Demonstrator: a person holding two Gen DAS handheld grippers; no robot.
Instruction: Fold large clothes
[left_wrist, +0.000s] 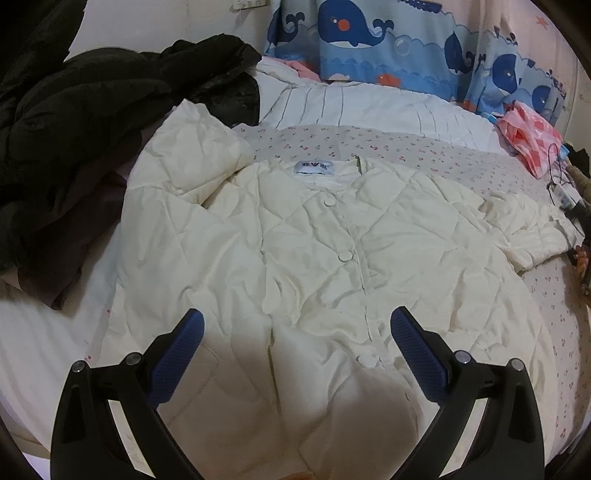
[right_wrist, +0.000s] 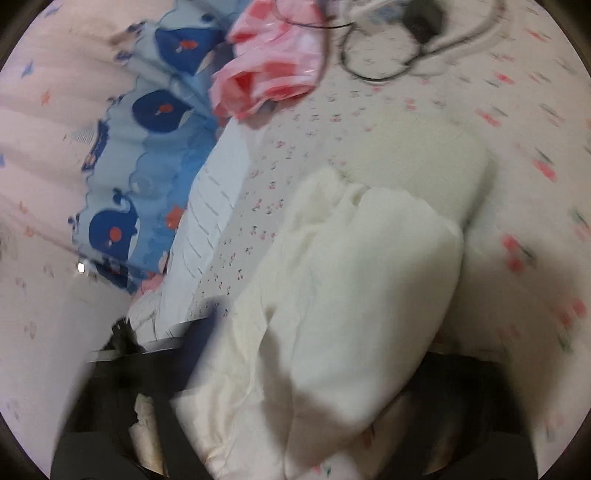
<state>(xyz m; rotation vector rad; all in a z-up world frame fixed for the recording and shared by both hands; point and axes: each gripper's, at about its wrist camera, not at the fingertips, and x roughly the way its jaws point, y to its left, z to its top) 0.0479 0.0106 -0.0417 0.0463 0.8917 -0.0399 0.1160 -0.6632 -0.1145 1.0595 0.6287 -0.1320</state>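
A cream quilted jacket (left_wrist: 295, 240) lies front up on the cherry-print bed sheet (left_wrist: 424, 147), buttons closed, collar label at the far end. Its left sleeve (left_wrist: 192, 147) is bent up beside the collar. My left gripper (left_wrist: 297, 314) hovers open over the jacket's lower front, blue pads wide apart with nothing between them. In the blurred right wrist view, the jacket's other sleeve (right_wrist: 351, 266) rises bunched from the sheet (right_wrist: 517, 110) into my right gripper (right_wrist: 321, 376). Its dark fingers (right_wrist: 443, 373) are mostly hidden under the cloth and look shut on the sleeve.
A heap of black clothes (left_wrist: 74, 129) lies at the left of the bed. A striped white quilt (left_wrist: 351, 103) and a blue whale-print cloth (left_wrist: 369, 44) sit at the far side. A pink checked bag (right_wrist: 273, 62) and cables with a charger (right_wrist: 421, 22) lie near the sleeve.
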